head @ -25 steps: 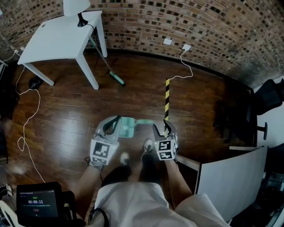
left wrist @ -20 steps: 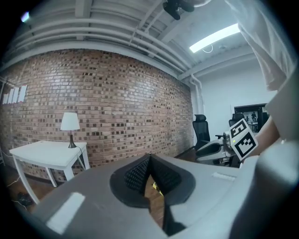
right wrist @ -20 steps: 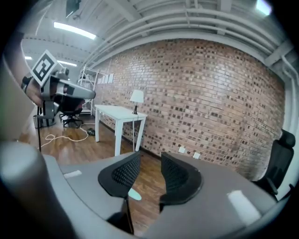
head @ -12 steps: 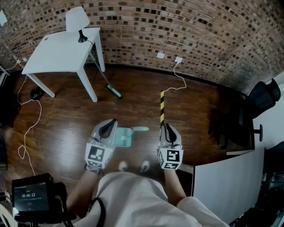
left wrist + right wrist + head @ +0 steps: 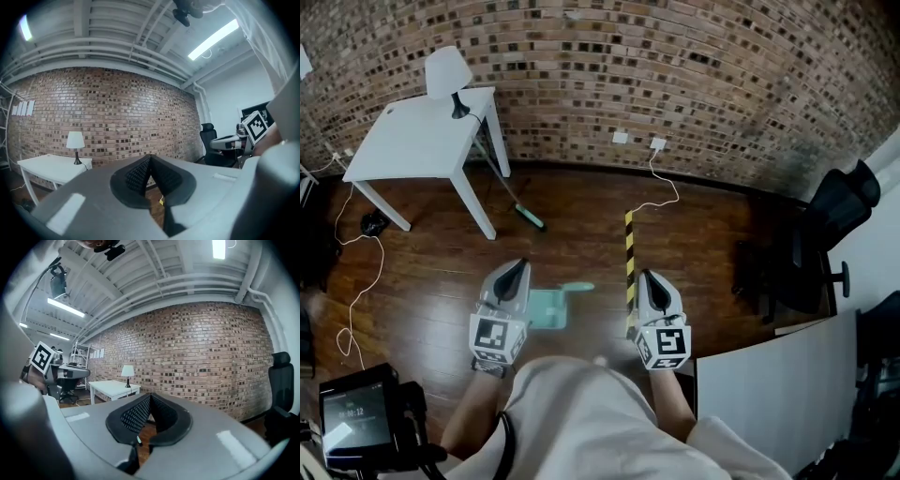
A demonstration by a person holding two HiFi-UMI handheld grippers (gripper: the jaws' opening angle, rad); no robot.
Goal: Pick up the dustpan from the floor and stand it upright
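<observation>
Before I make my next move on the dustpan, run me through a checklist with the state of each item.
1. Left gripper free: ok, jaws together, nothing between them.
2. Right gripper free: ok, jaws have just been closing, nothing between them.
3. Dustpan in sight: ok, on the floor between the two grippers, held by neither.
4. Dustpan standing upright: cannot tell from above.
5. Room around it: ok, the striped floor marking lies to its right, apart from it.

Teal dustpan (image 5: pixel 546 309) on wood floor, handle pointing picture-right.
</observation>
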